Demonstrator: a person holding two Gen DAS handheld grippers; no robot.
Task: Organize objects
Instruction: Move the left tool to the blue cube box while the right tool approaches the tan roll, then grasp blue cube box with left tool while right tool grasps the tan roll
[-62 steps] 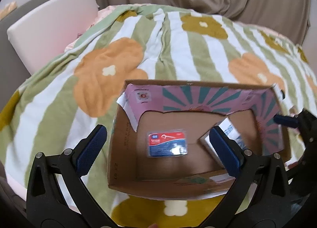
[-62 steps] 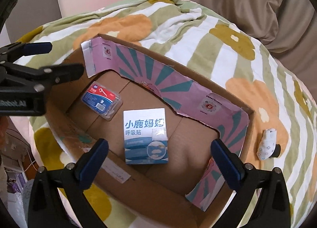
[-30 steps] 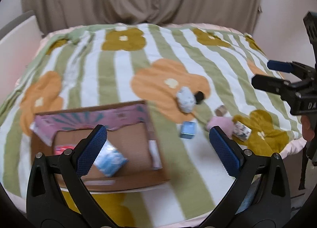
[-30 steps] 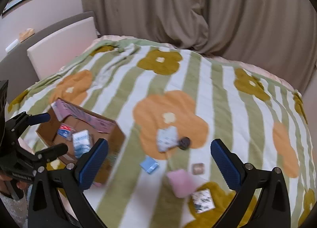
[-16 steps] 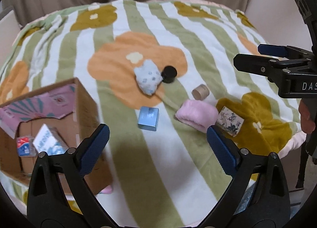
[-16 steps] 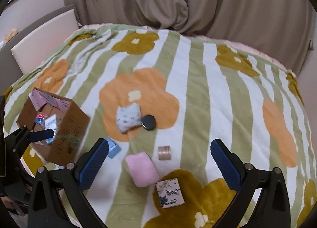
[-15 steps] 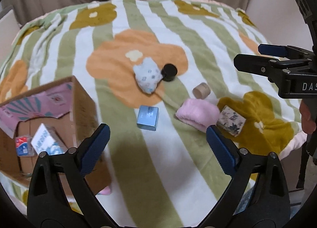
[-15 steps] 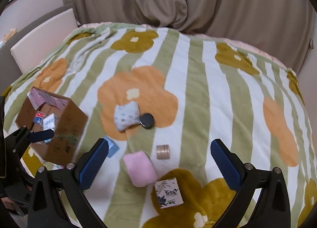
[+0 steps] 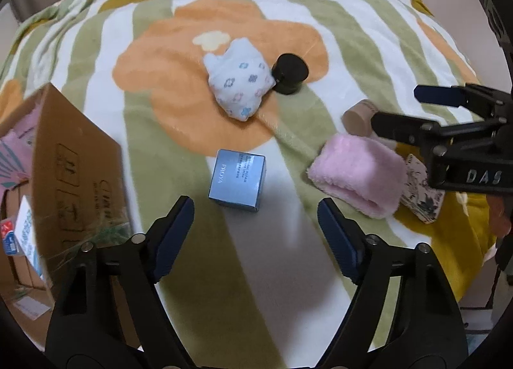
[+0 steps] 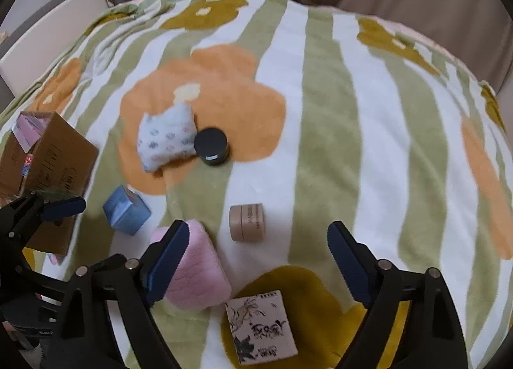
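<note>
While both tools hover over a bed covered by a striped blanket (image 10: 323, 119) with green and white bands and orange flowers, each has its jaws spread wide and grips nothing. Just ahead of the left tool (image 9: 256, 234) sits a small blue box (image 9: 238, 179) with the word PROYA printed on one side, lying on a white stripe. To its left stands an open cardboard box (image 9: 77, 176) with pink inner flaps; small packets show inside it. The right tool (image 10: 256, 256) hangs above a fluffy pink cloth (image 10: 195, 272), a tan cylinder (image 10: 247, 222) lying on its side, and a flat square packet (image 10: 261, 325) with dark ink drawings. Farther back, a white pouch (image 10: 166, 141) with pastel flowers touches a round black jar (image 10: 211, 146).
</note>
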